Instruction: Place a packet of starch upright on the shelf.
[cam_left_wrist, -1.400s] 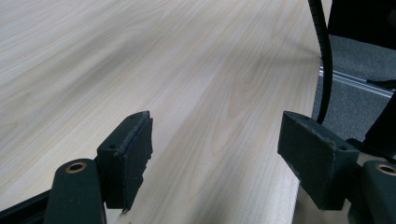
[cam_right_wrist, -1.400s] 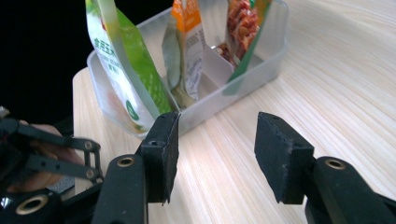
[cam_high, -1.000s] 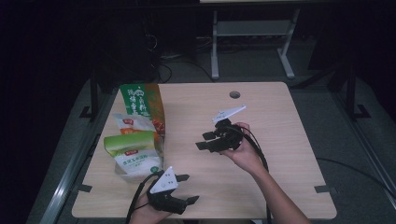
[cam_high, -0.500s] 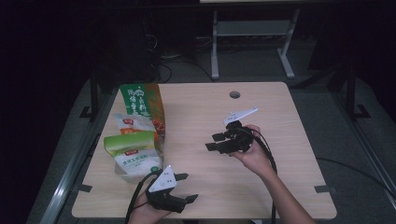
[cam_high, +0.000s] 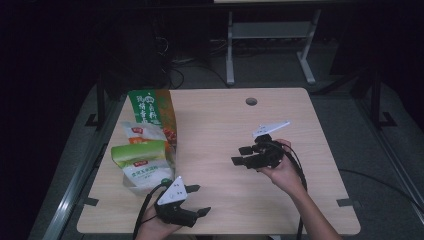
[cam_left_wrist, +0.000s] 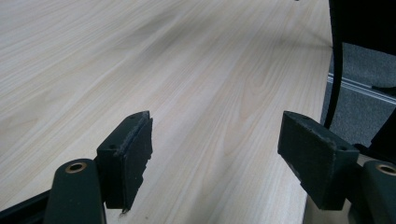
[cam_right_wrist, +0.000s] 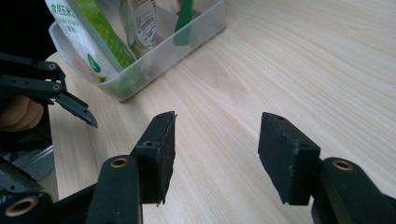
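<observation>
The high view looks down on the table (cam_high: 220, 130); both tool views skim low, close over it.

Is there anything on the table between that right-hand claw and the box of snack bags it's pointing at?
Nothing visible. Bare table lies between the open right gripper and the clear bin holding the snack bags. The left gripper sits nearer the person, off that line.

Green-and-white snack bags (cam_high: 142, 160) stand upright in a clear plastic bin (cam_right_wrist: 154, 63). It sits at the frame's left, on the surface's edge.
</observation>
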